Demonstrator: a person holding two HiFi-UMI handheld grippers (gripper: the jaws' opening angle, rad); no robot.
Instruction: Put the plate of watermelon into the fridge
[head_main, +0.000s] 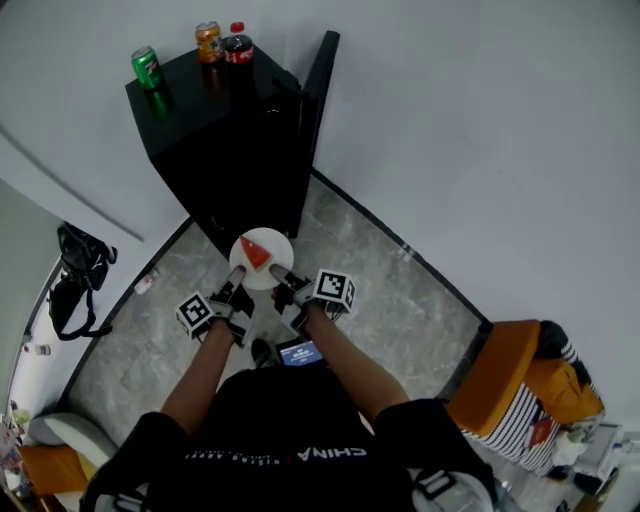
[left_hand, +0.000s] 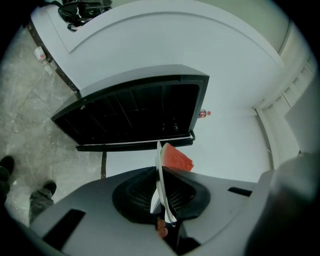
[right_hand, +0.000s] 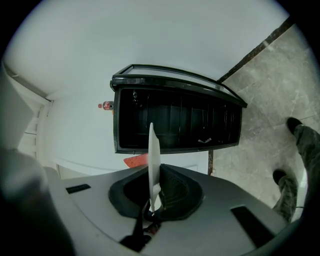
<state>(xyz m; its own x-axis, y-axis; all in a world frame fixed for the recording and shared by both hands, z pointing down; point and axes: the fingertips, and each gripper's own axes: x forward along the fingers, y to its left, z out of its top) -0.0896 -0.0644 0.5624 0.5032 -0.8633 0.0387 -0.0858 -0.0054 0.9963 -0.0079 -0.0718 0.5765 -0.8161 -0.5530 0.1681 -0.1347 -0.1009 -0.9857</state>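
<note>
**Item: plate of watermelon, carried by both grippers before the open fridge**

Left gripper (left_hand: 162, 202): jaws closed on the near-left rim of the white plate (head_main: 282, 252). The rim runs edge-on between the dark ribbed pads.

Right gripper (right_hand: 152, 197): jaws likewise clamped on the plate, at the near-right rim (its own view shows the plate as a thin white blade standing up from the pads).

Plate: held level in the air between the two grippers, in front of the person's chest. It is just short of the fridge and not inside it.

Watermelon (head_main: 254, 252): one red wedge with a pale rind edge. It lies on the half of the plate away from the person.

Fridge (head_main: 220, 150): small, black and free-standing against the white wall. Its door (head_main: 318, 90) is swung wide open on the right side. The interior is dark, and only ribbed shelving can be made out.

On top of the fridge: a green can (head_main: 147, 67), an orange can (head_main: 208, 42) and a dark red-capped bottle (head_main: 238, 46), all upright.

Surroundings: a grey marbled floor (head_main: 400, 300), a black bag (head_main: 75, 275) by the left wall, and an orange seat (head_main: 495, 385) at the lower right, well apart from the fridge.
</note>
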